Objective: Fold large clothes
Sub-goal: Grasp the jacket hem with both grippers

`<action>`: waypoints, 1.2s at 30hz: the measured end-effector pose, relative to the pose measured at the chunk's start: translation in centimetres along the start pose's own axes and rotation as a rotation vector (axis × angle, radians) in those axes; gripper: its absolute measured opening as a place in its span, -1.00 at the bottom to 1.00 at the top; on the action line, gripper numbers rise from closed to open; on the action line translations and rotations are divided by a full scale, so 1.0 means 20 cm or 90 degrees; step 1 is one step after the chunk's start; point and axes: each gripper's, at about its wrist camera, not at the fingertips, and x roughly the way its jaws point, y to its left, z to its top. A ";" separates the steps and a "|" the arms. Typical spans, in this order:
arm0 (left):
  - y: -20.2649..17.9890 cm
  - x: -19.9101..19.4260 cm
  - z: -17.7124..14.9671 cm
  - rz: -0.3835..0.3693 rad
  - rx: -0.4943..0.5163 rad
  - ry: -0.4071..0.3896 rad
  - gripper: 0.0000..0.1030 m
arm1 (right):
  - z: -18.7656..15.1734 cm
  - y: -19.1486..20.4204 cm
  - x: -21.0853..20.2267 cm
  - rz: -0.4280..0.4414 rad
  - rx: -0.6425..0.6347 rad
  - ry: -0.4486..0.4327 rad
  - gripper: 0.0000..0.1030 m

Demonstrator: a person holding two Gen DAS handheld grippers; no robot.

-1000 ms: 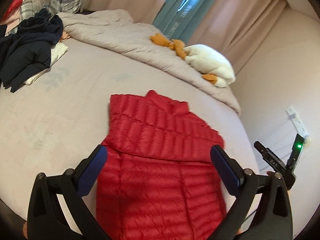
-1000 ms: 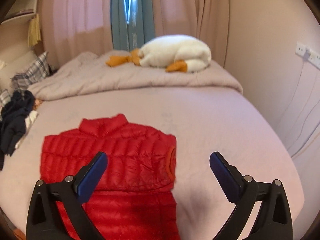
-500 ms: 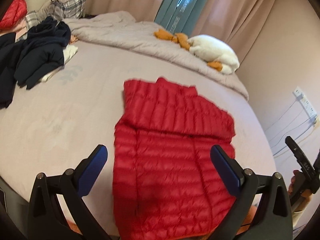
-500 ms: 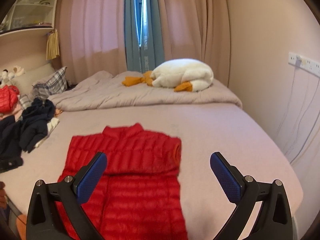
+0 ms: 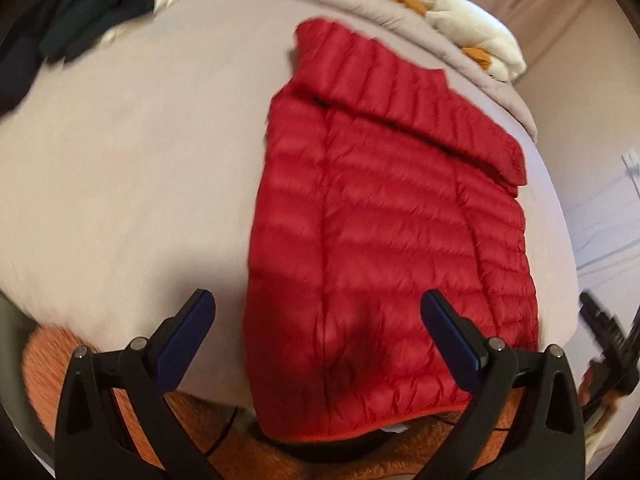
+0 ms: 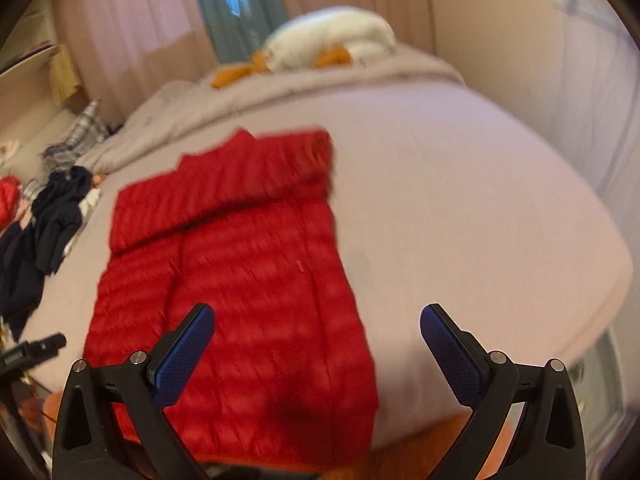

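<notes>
A red quilted puffer jacket (image 5: 384,216) lies flat on the bed (image 5: 132,152), sleeves folded across its upper part, its hem hanging over the near edge. In the right wrist view the same jacket (image 6: 240,264) is blurred. My left gripper (image 5: 318,332) hovers open above the jacket's lower half, nothing between its blue pads. My right gripper (image 6: 316,344) is also open, above the jacket's lower right part, empty. The other gripper's black tip (image 5: 608,332) shows at the right edge of the left wrist view.
A dark navy clothes pile (image 5: 80,4) lies at the bed's far left. A white and orange plush goose (image 5: 468,28) rests on a bunched duvet (image 6: 320,80) at the back. Orange rug (image 5: 48,364) lies below the bed edge. Wall (image 6: 540,60) and curtains are close on the right.
Both grippers have pulled back towards the near bed edge and tilted down; the jacket's hem and the rug now show. Both stayed open. The jacket has not moved.
</notes>
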 end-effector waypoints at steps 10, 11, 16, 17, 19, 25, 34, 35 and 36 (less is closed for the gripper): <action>0.06 0.12 -0.16 -0.008 -0.012 0.055 0.87 | -0.22 -0.06 0.16 0.001 0.014 0.142 0.80; 0.07 0.12 -0.17 -0.010 -0.013 0.059 0.83 | -0.24 -0.06 0.17 0.000 0.015 0.151 0.80; 0.08 0.14 -0.18 -0.016 -0.018 0.067 0.74 | -0.29 -0.04 0.24 -0.002 0.004 0.189 0.60; 0.08 0.14 -0.18 -0.019 -0.022 0.067 0.74 | -0.30 -0.03 0.25 -0.003 0.000 0.196 0.60; 0.09 0.14 -0.19 -0.029 -0.026 0.069 0.74 | -0.31 -0.03 0.27 -0.002 0.001 0.206 0.60; 0.10 0.15 -0.21 -0.053 -0.029 0.084 0.73 | -0.35 -0.04 0.27 0.005 0.008 0.216 0.54; 0.04 0.17 -0.24 -0.044 -0.006 0.093 0.59 | -0.38 -0.04 0.28 0.016 0.013 0.220 0.46; 0.04 0.17 -0.24 -0.044 -0.008 0.093 0.51 | -0.39 -0.04 0.27 0.016 0.010 0.219 0.45; 0.05 0.17 -0.24 -0.045 -0.009 0.093 0.47 | -0.38 -0.04 0.28 0.017 0.009 0.218 0.43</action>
